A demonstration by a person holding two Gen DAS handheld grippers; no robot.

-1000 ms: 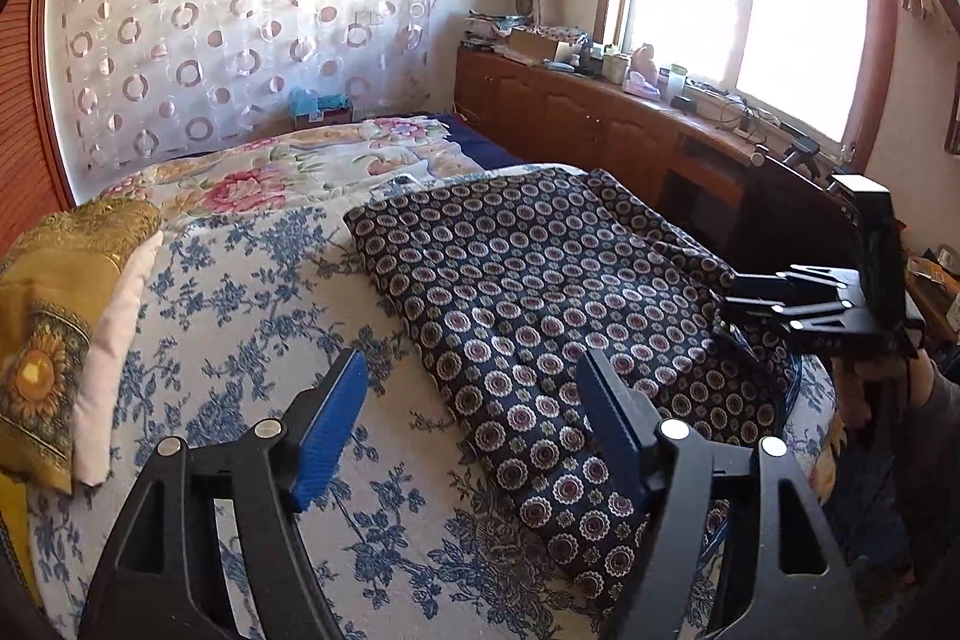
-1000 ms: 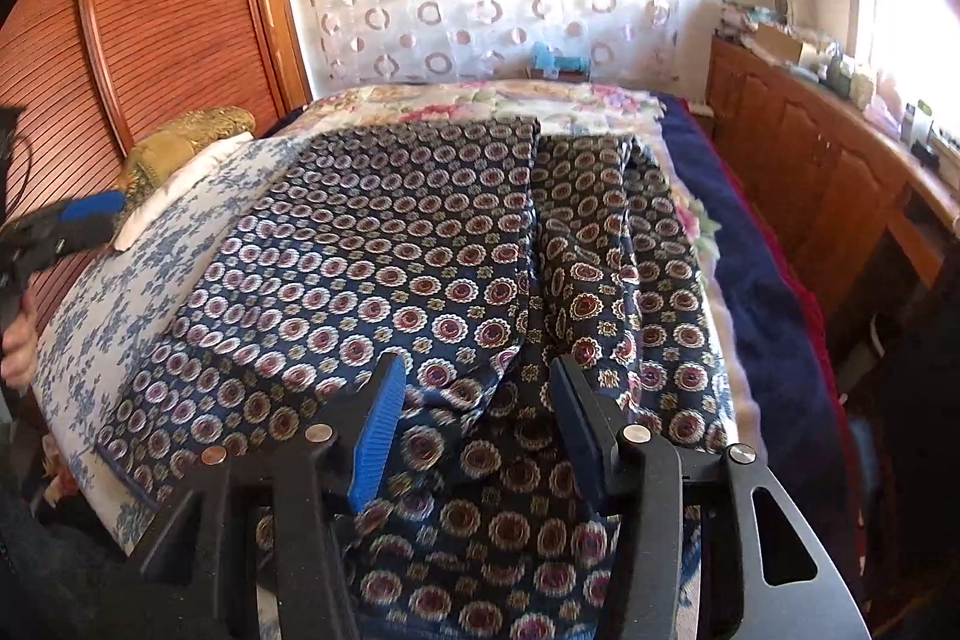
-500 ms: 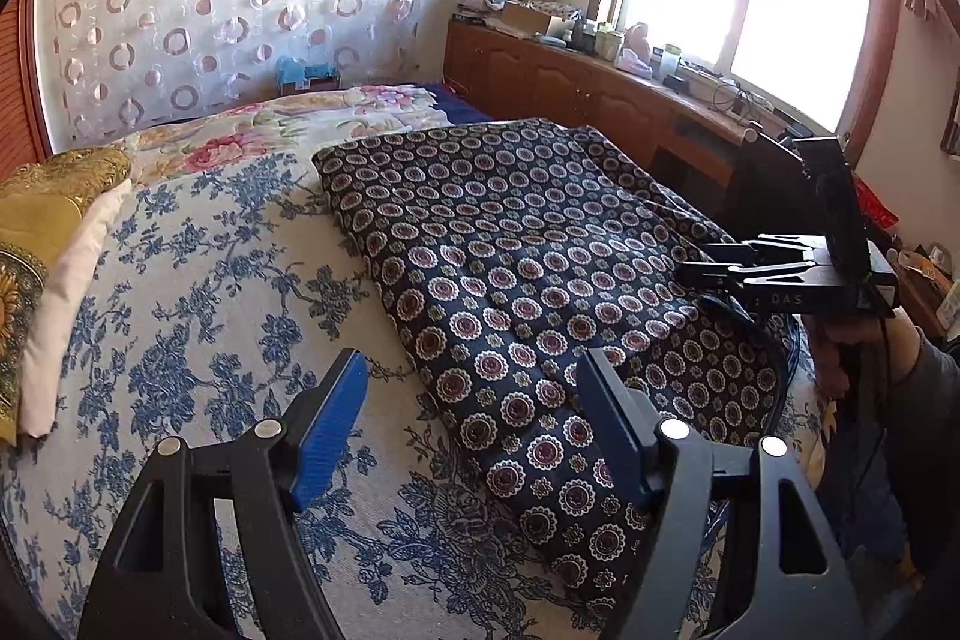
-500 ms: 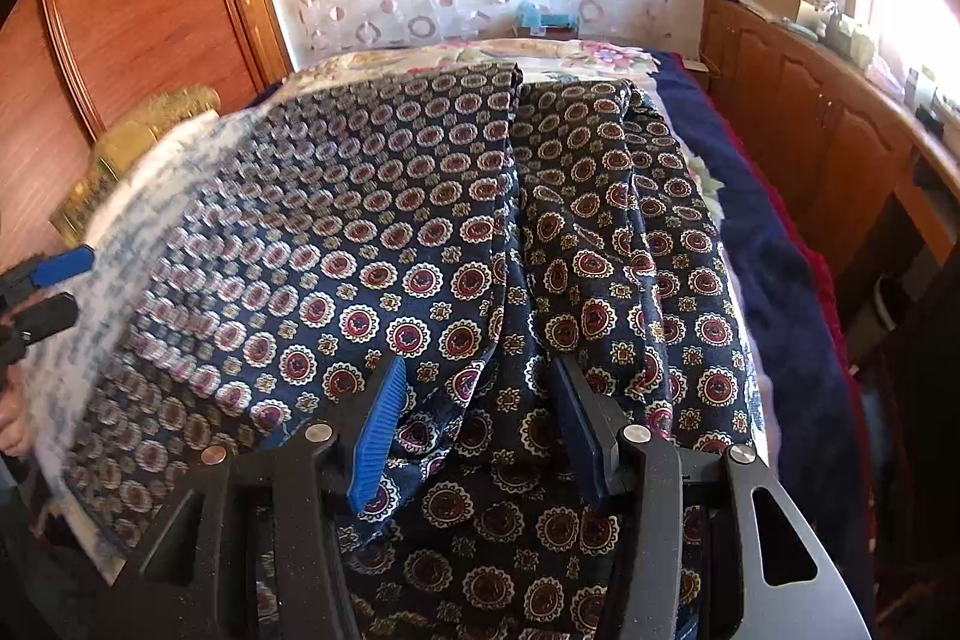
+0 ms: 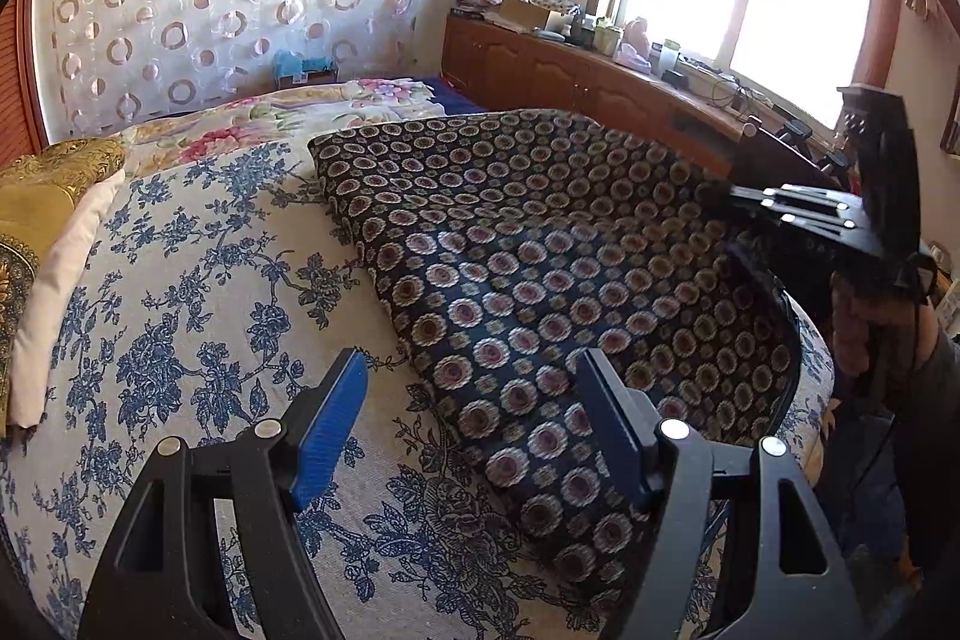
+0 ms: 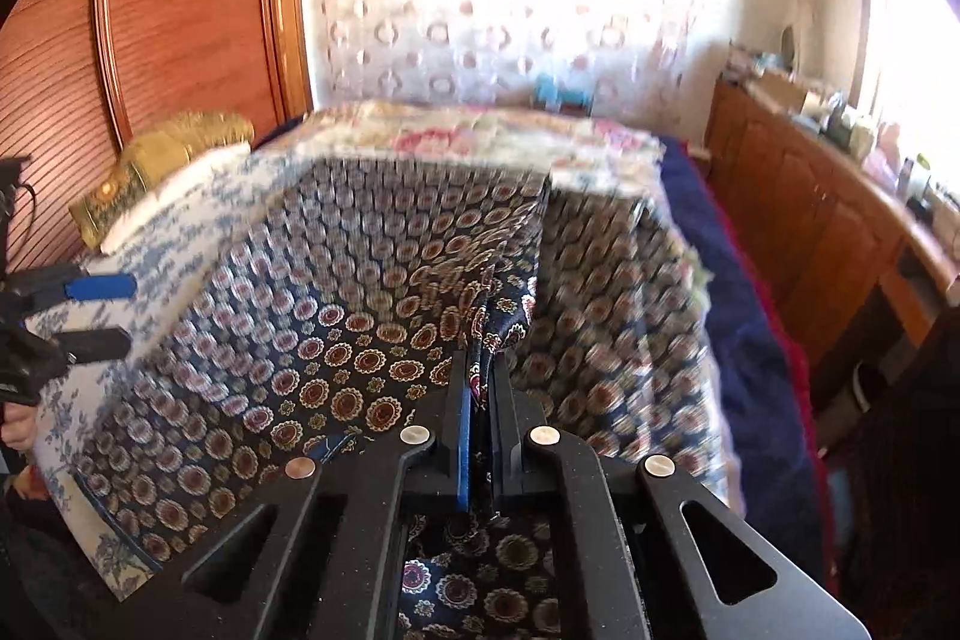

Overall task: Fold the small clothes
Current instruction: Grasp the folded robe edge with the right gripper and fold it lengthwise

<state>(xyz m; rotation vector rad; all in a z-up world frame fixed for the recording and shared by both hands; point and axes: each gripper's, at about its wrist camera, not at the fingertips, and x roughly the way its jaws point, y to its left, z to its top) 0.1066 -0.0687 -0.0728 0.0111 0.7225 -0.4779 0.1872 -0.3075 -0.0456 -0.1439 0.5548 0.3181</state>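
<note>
Right wrist view: the right gripper [image 6: 478, 388] sits at six o'clock with its jaws just closed together, a raised fold of the navy patterned garment [image 6: 360, 328] pinched between the blue pads; the cloth rises in a ridge from the pinch toward twelve o'clock, and the rest of it spreads across the bed [image 6: 180, 214], blurred at its far parts; the left gripper [image 6: 99, 313] shows at nine o'clock, its two fingers apart with nothing between them, above the blue-flowered sheet.

Left wrist view: the left gripper [image 5: 474, 400] hangs over the bed [image 5: 180, 310] at six o'clock, jaws wide and empty; its right finger stands above the near edge of the garment [image 5: 540, 268], its left finger above bare sheet; whether either touches the fabric I cannot tell; the garment lies from the centre out to three o'clock, where the right gripper [image 5: 729, 193] meets its raised far edge; a gold cushion [image 5: 42, 202] rests at nine o'clock.
</note>
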